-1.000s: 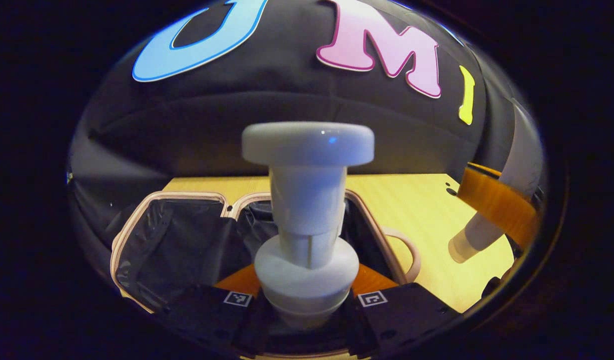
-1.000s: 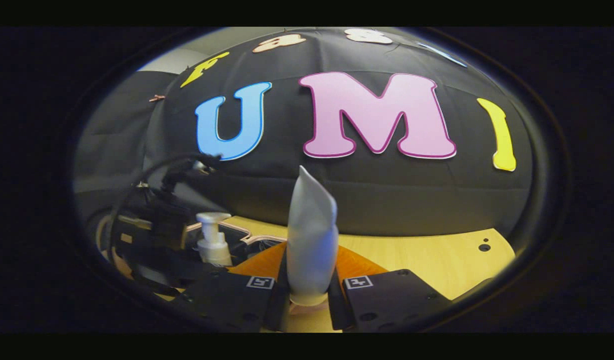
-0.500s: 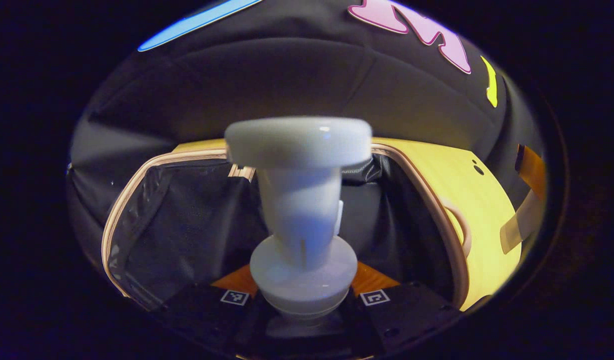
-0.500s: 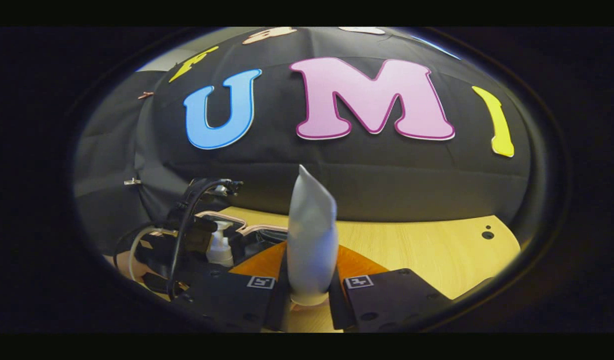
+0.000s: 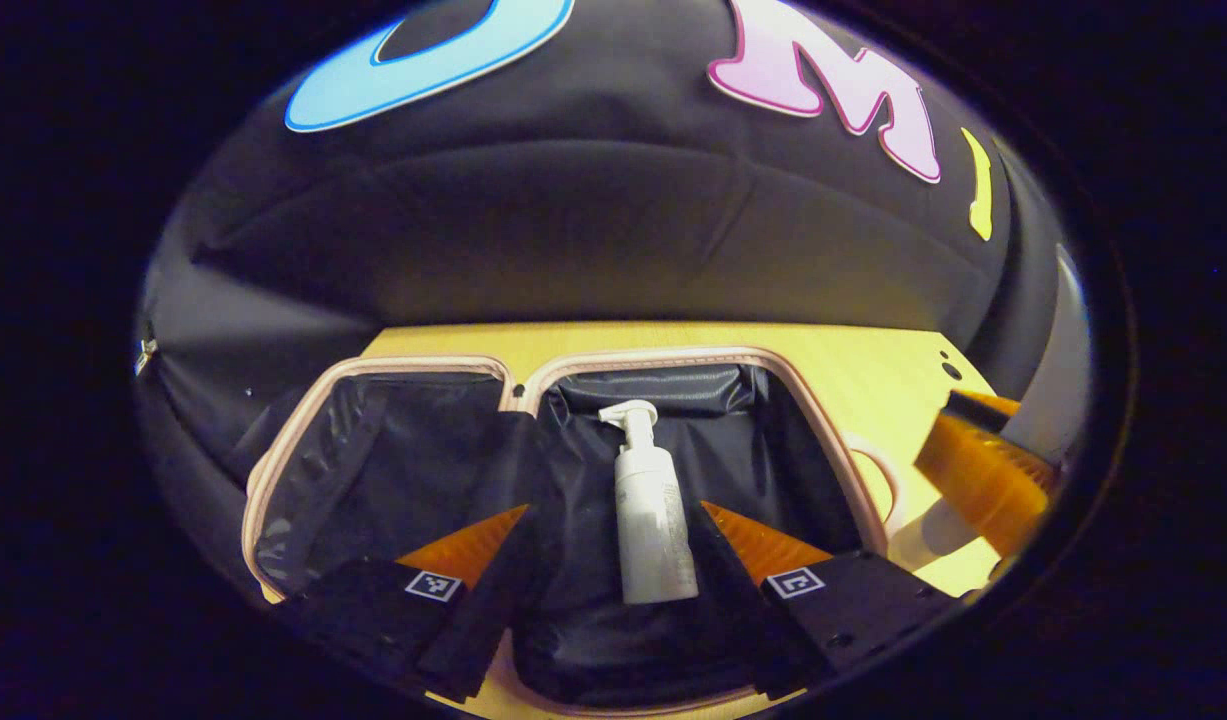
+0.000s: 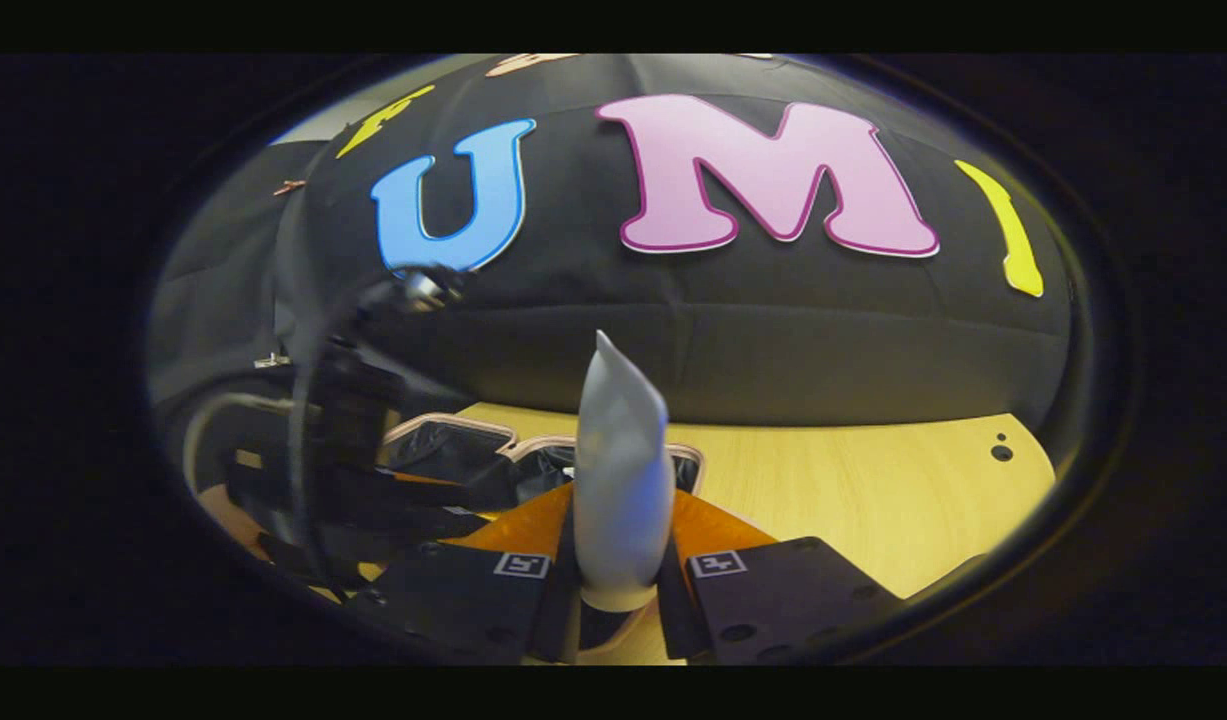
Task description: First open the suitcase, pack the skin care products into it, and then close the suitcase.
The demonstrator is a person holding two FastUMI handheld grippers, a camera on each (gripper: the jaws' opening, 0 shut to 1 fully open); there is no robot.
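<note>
Lying flat in the open suitcase (image 5: 793, 395) on the table (image 5: 873, 360), pump bottle (image 5: 653, 520) between spread left gripper (image 5: 613, 590) fingers, untouched; tube (image 6: 621, 480) upright, pinched by right gripper (image 6: 618, 590).

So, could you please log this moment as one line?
white pump bottle: lying in open suitcase | left gripper: open | right gripper: shut on grey tube

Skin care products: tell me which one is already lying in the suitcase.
The pump bottle, on the dark lining of the open suitcase. The tube stands pinched in the right claw, above the table.
</note>
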